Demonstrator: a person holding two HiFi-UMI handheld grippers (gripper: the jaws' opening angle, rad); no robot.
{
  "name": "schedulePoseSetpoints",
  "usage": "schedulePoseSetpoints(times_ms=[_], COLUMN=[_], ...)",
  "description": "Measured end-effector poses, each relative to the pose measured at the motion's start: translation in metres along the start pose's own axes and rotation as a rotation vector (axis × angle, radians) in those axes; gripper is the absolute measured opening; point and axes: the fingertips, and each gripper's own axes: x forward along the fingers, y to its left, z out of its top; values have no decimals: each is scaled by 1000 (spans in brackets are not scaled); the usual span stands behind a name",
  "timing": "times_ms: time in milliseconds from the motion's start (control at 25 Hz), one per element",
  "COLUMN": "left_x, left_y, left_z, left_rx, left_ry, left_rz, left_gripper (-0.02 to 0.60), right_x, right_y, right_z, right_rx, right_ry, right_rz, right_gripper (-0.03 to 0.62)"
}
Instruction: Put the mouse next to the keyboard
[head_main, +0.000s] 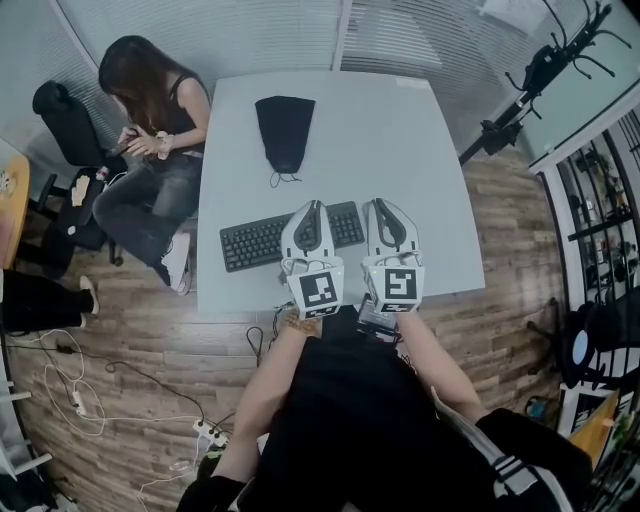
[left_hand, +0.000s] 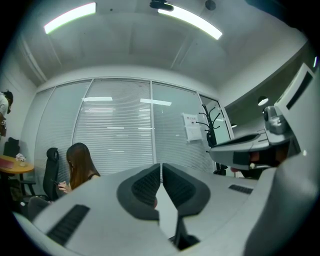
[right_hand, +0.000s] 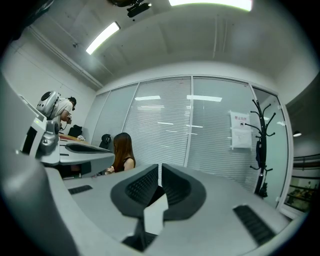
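My left gripper (head_main: 313, 207) and right gripper (head_main: 384, 204) are both closed on nothing, level near the keyboard (head_main: 262, 243) on the bench (head_main: 420, 150). I see no mouse; perhaps it's inside the black pouch (head_main: 284, 130). Nothing is done yet.

I count one pale grey square tabletop (head_main: 430, 200), and on it one black rectangular plastic keyboard (head_main: 255, 243) and one black fabric drawstring pouch (head_main: 284, 130). I hold two white tools: my left tool (head_main: 311, 207) and my right tool (head_main: 386, 205). Around them I count one seated person (head_main: 150, 120), one black office chair (head_main: 62, 118), one black coat stand (head_main: 545, 65) and one white power strip (head_main: 212, 432) on the floor.
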Motion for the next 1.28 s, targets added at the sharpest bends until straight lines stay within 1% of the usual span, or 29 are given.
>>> schedulePoseSetpoints(times_ms=[200,720,1280], left_x=[-1,-6,-12], left_y=[-1,4,17], left_z=[1,-3,-4], left_rx=[-10,-12,-7], left_ry=[-13,-7,-5], left_rz=[-13,-24,5], left_gripper=[21,21,23], right_x=[0,2,4], right_y=[3,14,26], right_z=[0,1,5], right_rx=[-14,-27,-48], right_ry=[11,22,22], right_rz=[6,33,75], right_gripper=[18,18,5])
